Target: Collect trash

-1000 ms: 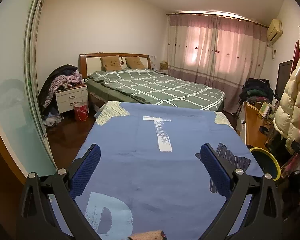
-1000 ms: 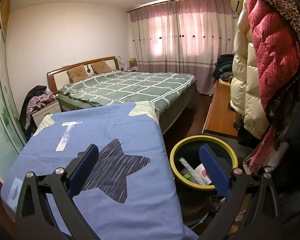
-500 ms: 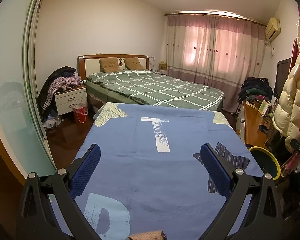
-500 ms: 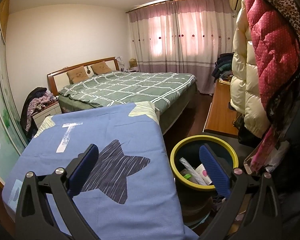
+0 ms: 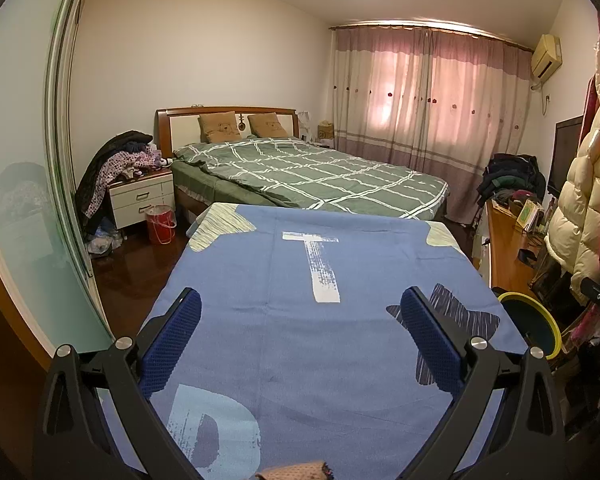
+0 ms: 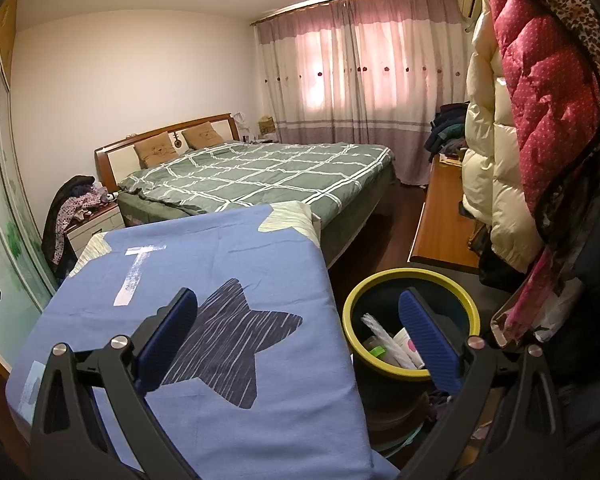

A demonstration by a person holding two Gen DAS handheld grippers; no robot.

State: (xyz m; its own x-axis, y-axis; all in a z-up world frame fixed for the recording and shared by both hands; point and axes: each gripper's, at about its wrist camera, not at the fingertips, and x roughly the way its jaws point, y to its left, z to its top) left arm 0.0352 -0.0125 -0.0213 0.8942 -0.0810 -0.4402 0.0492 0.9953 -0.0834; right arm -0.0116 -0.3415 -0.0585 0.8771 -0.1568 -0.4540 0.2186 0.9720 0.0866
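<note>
A dark trash bin with a yellow rim (image 6: 412,280) stands right of the blue-covered table (image 6: 228,256); its rim also shows in the left wrist view (image 5: 540,312). Several pieces of trash (image 6: 392,346) lie inside it, white wrappers and something green. My right gripper (image 6: 298,336) is open and empty, over the table's right edge and the bin. My left gripper (image 5: 300,332) is open and empty above the blue cloth (image 5: 300,280). No loose trash shows on the cloth.
A green checked bed (image 5: 312,172) lies beyond the table. A nightstand with clothes (image 5: 140,192) and a red bucket (image 5: 161,224) stand at left. A wooden desk (image 6: 444,224) and hanging coats (image 6: 540,120) crowd the right. A glass sliding door (image 5: 28,160) runs along the left.
Both views have shifted only slightly; the left view has drifted a little back from the table. Both grippers stay open and empty.
</note>
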